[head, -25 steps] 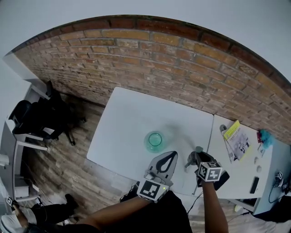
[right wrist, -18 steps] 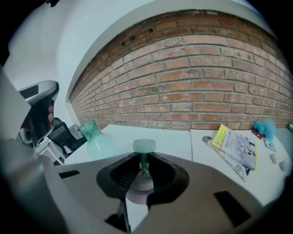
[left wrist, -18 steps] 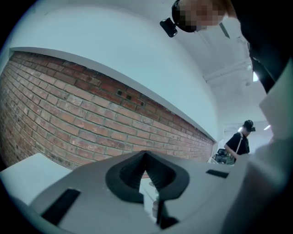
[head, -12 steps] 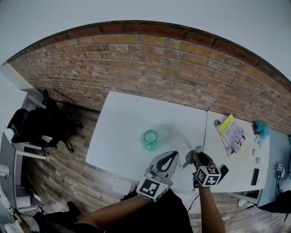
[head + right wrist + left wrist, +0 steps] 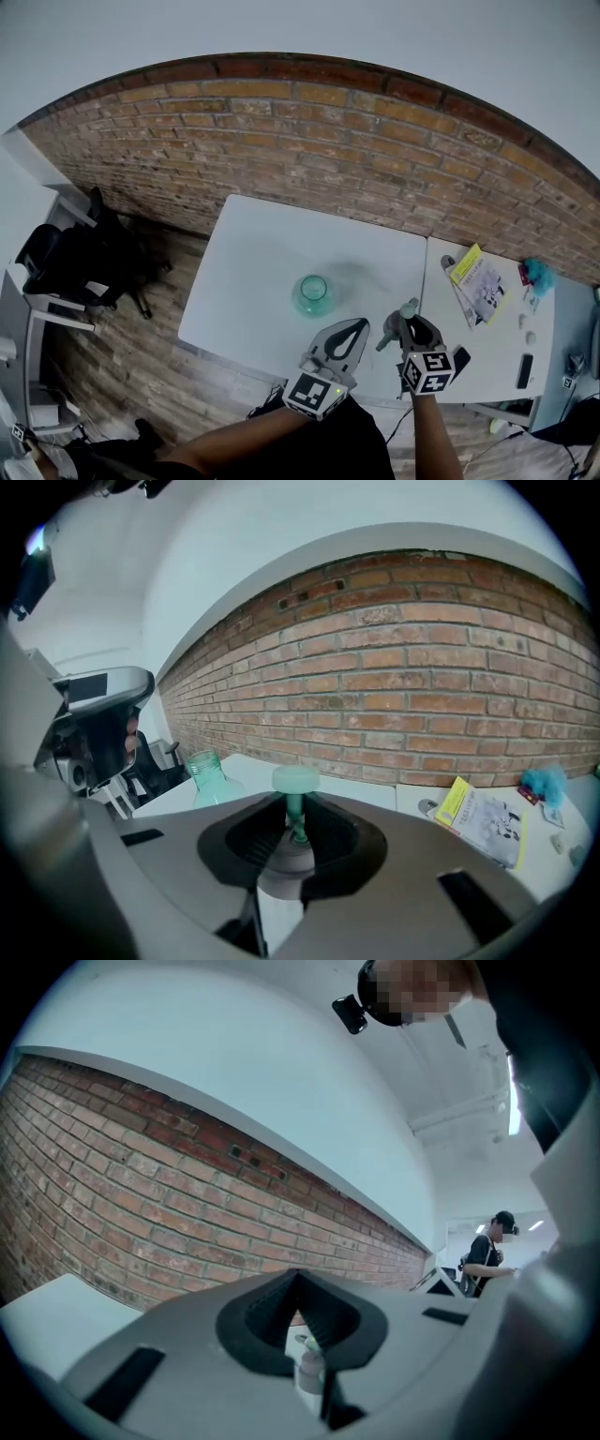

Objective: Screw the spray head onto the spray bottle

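A green glass spray bottle (image 5: 312,293) stands upright and uncapped on the white table (image 5: 253,244); the right gripper view has the bottle (image 5: 208,776) at the left. My right gripper (image 5: 410,325) hovers off the table, right of the bottle and nearer to me. It is shut on the spray head (image 5: 406,310). In the right gripper view (image 5: 293,803) the head's pale green top (image 5: 296,780) sticks out past the jaws and its grey collar sits between them. My left gripper (image 5: 350,328) is beside it, shut and empty, pointing level at the brick wall (image 5: 298,1288).
A second white table (image 5: 487,352) adjoins on the right, with a yellow booklet (image 5: 478,279), a teal object (image 5: 536,274) and a black device (image 5: 524,371). The brick wall (image 5: 375,150) runs behind both tables. A black chair (image 5: 84,253) stands at the left on the wooden floor.
My right gripper has risen off the table with the spray head in it. The bottle has stayed put. The left gripper has barely shifted.
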A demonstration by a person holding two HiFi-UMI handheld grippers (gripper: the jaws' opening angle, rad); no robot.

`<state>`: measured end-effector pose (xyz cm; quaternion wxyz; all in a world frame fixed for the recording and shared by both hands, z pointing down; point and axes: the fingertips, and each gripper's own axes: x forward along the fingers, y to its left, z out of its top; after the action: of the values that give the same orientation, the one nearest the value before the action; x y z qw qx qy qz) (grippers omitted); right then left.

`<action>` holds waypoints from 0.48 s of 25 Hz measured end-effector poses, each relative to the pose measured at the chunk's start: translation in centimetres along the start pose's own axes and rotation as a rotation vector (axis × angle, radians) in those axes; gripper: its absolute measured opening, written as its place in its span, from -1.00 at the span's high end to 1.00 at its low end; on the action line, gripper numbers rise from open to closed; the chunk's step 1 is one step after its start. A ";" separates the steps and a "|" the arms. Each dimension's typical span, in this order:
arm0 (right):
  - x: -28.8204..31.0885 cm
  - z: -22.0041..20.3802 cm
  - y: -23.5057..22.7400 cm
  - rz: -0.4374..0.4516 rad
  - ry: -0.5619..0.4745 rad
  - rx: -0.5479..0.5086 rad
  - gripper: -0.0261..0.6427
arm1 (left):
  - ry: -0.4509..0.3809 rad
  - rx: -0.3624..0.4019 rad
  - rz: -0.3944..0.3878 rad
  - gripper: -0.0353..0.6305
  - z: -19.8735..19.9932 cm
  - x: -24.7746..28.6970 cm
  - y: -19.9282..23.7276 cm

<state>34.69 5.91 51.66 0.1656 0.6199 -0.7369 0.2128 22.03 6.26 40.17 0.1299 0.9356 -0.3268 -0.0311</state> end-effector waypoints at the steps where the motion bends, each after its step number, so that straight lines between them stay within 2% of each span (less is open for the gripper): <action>1: -0.1 0.4 0.1 0.002 -0.002 -0.003 0.72 | -0.005 -0.004 0.005 0.89 0.1 -0.1 0.1; 3: -0.2 1.5 0.6 0.007 -0.025 -0.013 0.72 | -0.012 -0.009 0.011 0.89 0.5 -0.3 0.5; 7: -0.2 3.8 1.8 0.026 -0.079 -0.053 0.72 | -0.014 0.042 0.011 0.89 0.3 -0.7 1.2; 12: -0.3 6.5 2.7 0.041 -0.115 -0.069 0.72 | -0.018 -0.002 0.030 0.89 1.2 -0.8 1.4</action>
<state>32.19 3.18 45.65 0.1397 0.6097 -0.7648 0.1545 20.39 5.43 39.33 0.1285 0.9302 -0.3417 -0.0378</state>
